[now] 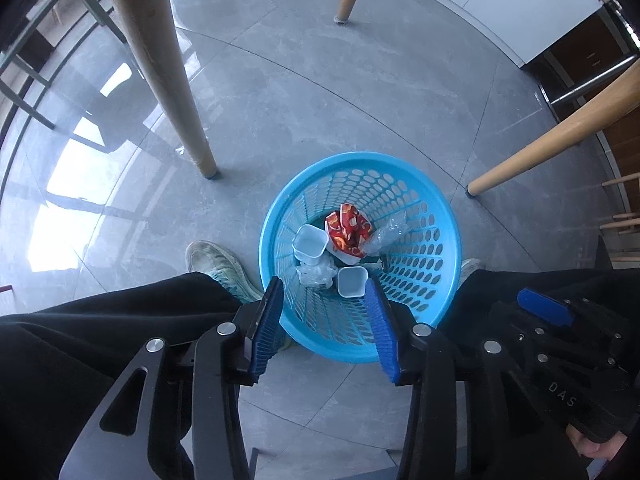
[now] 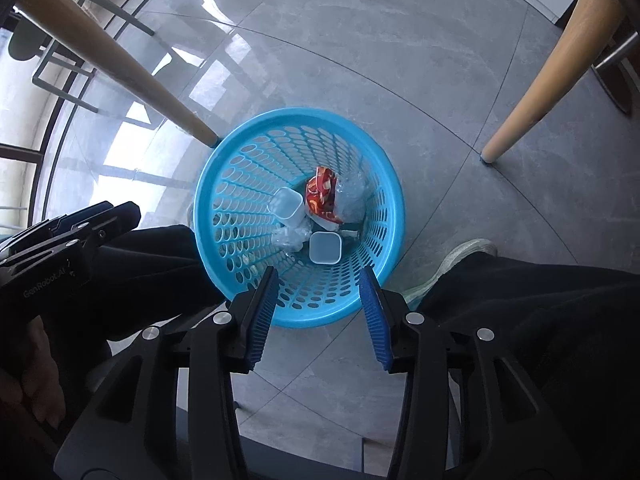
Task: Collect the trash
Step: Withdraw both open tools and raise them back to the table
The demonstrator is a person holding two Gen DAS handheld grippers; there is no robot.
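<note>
A blue perforated plastic basket (image 1: 424, 216) stands on the grey floor between the person's feet; it also shows in the right wrist view (image 2: 240, 184). Inside lie a red snack wrapper (image 1: 348, 232) (image 2: 320, 196), two white plastic cups (image 1: 309, 242) (image 1: 352, 282) (image 2: 285, 202) (image 2: 325, 247), a crumpled clear bottle (image 1: 388, 232) (image 2: 352, 200) and clear film (image 1: 316, 274). My left gripper (image 1: 324, 292) hangs open and empty above the basket's near rim. My right gripper (image 2: 320, 280) is also open and empty above the near rim.
Wooden table legs (image 1: 160, 64) (image 1: 560, 136) (image 2: 120, 68) (image 2: 544, 76) stand around the basket. The person's black trousers (image 1: 120, 328) and pale shoes (image 1: 216, 268) (image 2: 456, 260) flank it. A metal chair frame (image 1: 36, 68) stands at left, dark cabinets (image 1: 592, 52) at right.
</note>
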